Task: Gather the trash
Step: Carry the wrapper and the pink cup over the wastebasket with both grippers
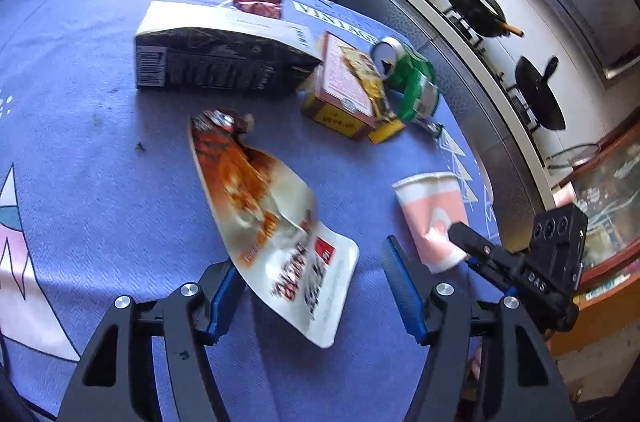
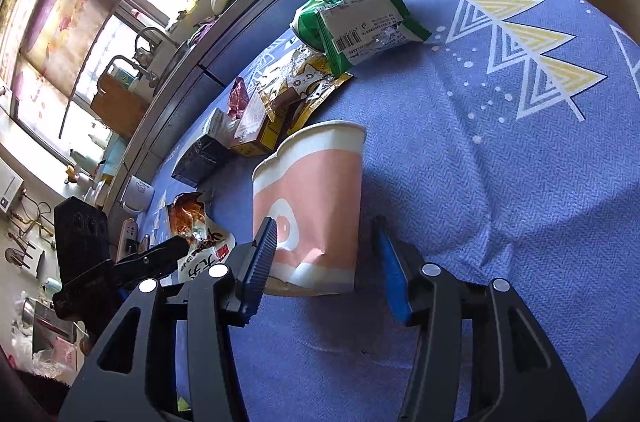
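Straddling litter on the blue-clothed bench [image 1: 100, 150], the left tongs [image 1: 316, 292] stood apart around an orange-and-white foil snack pouch [image 1: 276, 218], the right tongs [image 2: 324, 262] apart around a dented pink-and-white paper cup [image 2: 316, 198] near the bench's edge; closing seemed next.

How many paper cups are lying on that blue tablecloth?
1. The pink and white paper cup lies on its side between the right gripper's open fingers, near the tablecloth's edge. Others could be hidden behind the boxes and wrappers.
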Action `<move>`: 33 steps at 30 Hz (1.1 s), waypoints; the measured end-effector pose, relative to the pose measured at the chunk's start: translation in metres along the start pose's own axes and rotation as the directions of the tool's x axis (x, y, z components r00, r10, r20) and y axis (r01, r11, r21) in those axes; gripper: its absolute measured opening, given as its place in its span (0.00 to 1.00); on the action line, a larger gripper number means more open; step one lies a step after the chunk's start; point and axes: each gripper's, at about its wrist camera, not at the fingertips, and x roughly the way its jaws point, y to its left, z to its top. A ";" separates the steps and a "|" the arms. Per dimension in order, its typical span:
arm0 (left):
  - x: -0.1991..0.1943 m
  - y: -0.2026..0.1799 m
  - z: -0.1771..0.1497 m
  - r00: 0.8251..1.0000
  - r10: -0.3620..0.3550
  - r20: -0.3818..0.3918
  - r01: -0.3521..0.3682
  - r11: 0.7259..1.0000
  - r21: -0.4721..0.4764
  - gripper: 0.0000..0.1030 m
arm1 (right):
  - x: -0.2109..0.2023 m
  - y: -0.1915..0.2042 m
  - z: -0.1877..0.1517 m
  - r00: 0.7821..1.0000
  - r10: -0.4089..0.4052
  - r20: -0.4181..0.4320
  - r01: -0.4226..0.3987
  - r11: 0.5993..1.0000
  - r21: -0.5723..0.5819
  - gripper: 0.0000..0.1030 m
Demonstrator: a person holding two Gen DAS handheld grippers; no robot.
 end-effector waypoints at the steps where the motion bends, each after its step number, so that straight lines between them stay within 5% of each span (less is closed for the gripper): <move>1: -0.001 0.005 0.002 1.000 -0.001 0.007 0.001 1.000 -0.014 0.59 | 0.000 -0.001 0.000 1.000 0.006 0.001 -0.006 1.000 0.000 0.46; 2: -0.001 0.008 0.004 1.000 -0.005 0.010 0.006 1.000 -0.023 0.34 | 0.000 -0.001 0.000 1.000 0.015 -0.002 -0.015 1.000 -0.005 0.31; 3: 0.001 0.011 0.005 1.000 -0.016 -0.002 0.016 0.999 -0.029 0.10 | 0.001 0.000 0.000 1.000 0.026 -0.010 -0.026 1.000 -0.015 0.30; 5: 0.003 0.009 0.006 0.998 -0.064 -0.019 0.063 0.997 -0.038 0.05 | -0.005 0.006 -0.001 1.000 0.016 0.013 -0.015 0.998 -0.058 0.29; 12: 0.029 -0.070 0.032 0.988 -0.142 -0.054 0.146 0.985 0.091 0.04 | -0.048 -0.015 0.025 0.979 -0.091 0.184 0.109 0.990 -0.094 0.29; 19: 0.108 -0.206 0.071 0.965 -0.221 -0.139 0.251 0.930 0.268 0.04 | -0.122 -0.128 0.081 0.896 -0.260 0.360 0.211 0.962 0.170 0.29; 22: 0.154 -0.264 0.083 0.951 -0.240 -0.194 0.291 0.907 0.305 0.04 | -0.141 -0.170 0.101 0.869 -0.319 0.379 0.237 0.939 0.249 0.29; 27: 0.219 -0.334 0.099 0.954 -0.199 -0.225 0.272 0.889 0.368 0.04 | -0.157 -0.217 0.127 0.840 -0.380 0.388 0.269 0.912 0.311 0.29; 33: 0.264 -0.360 0.109 0.963 -0.139 -0.231 0.223 0.893 0.391 0.05 | -0.150 -0.249 0.141 0.834 -0.417 0.361 0.293 0.889 0.352 0.30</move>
